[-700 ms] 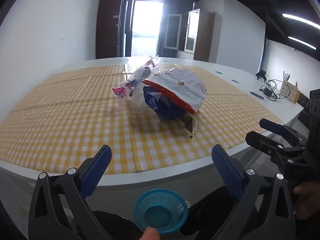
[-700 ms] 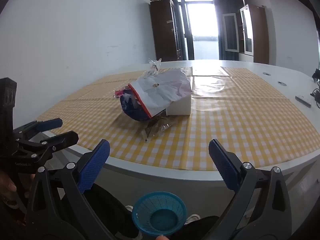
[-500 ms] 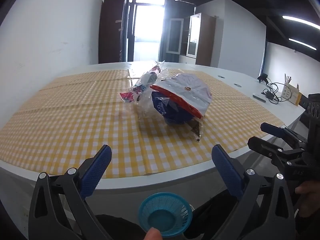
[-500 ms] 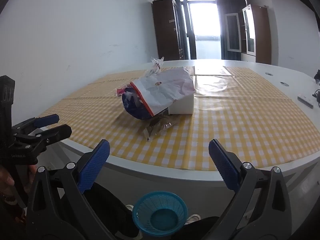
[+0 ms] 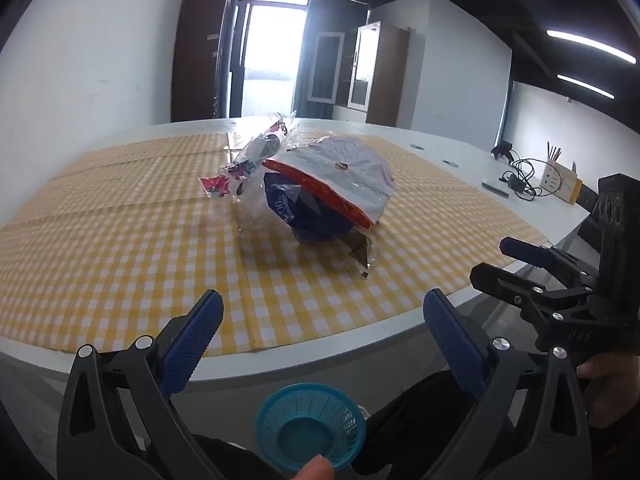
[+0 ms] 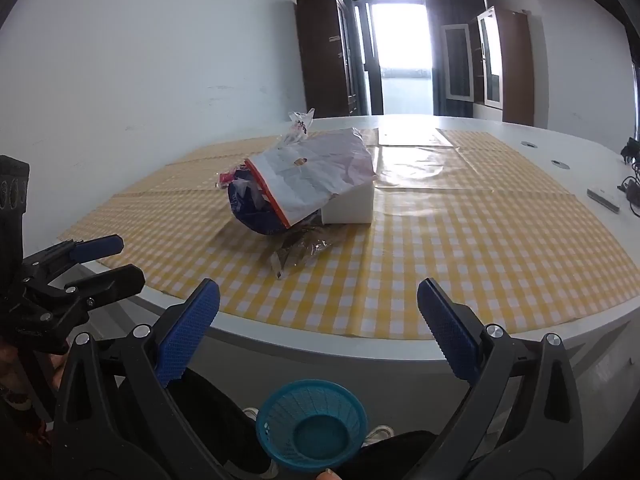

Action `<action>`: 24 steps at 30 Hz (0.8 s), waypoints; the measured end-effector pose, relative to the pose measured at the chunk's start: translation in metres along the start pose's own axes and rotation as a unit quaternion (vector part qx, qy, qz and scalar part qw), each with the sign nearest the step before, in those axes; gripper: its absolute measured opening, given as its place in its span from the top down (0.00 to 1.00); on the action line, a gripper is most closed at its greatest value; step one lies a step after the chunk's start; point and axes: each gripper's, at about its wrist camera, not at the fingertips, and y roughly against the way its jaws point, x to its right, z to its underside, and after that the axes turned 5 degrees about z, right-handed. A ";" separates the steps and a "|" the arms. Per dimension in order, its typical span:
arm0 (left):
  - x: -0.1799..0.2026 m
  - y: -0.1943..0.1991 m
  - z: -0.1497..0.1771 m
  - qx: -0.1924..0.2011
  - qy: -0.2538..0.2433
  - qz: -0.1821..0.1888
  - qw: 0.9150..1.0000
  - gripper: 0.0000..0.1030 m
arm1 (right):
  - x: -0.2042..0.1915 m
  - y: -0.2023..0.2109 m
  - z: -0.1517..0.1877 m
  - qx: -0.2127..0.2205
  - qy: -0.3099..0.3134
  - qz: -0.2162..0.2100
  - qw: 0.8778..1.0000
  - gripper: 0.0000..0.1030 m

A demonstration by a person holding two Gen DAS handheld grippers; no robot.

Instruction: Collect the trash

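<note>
Carrying a yellow checked cloth [image 5: 120, 248] across most of the white bench [image 6: 400, 352], probably for keeping the top clean. Sitting mid-cloth, a heap of trash: white red-edged plastic bag [image 5: 340, 168] draping over a blue bag [image 5: 304, 216], leaning on a white box [image 6: 352, 204], clear wrappers [image 5: 256, 152] poking out behind, one small wrapper [image 6: 298, 250] lying just beside at the near side. Hanging short of the bench edge, left claw [image 5: 324, 328] and right claw [image 6: 318, 320], both gaping wide, gripping nothing, seemingly readying for a reach. Waiting low down, a small teal basket [image 6: 312, 426], likely for receiving the trash.
</note>
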 end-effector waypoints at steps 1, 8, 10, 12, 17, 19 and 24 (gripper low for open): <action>0.000 0.001 0.000 0.006 -0.003 -0.005 1.000 0.05 | 0.002 -0.001 0.000 0.001 -0.004 0.001 1.000 0.08; -0.008 0.005 -0.005 0.011 -0.006 -0.036 0.999 0.05 | 0.004 0.002 -0.001 0.008 -0.013 0.002 1.000 0.08; -0.008 0.006 -0.005 0.012 -0.017 -0.038 0.999 0.05 | 0.004 0.004 -0.002 0.010 -0.013 0.002 1.000 0.08; -0.010 0.008 -0.007 0.018 -0.017 -0.057 0.998 0.05 | 0.003 0.005 -0.002 0.011 -0.013 0.000 1.000 0.08; -0.024 0.016 -0.010 0.035 0.013 -0.048 0.998 0.05 | 0.004 0.006 -0.002 0.011 -0.016 -0.002 1.000 0.08; -0.029 0.016 -0.011 0.037 0.022 -0.054 0.998 0.05 | 0.005 0.007 -0.003 0.012 -0.019 -0.001 1.000 0.08; -0.036 0.016 -0.010 0.040 0.037 -0.055 0.997 0.05 | 0.004 0.003 -0.001 0.004 -0.019 0.001 1.000 0.08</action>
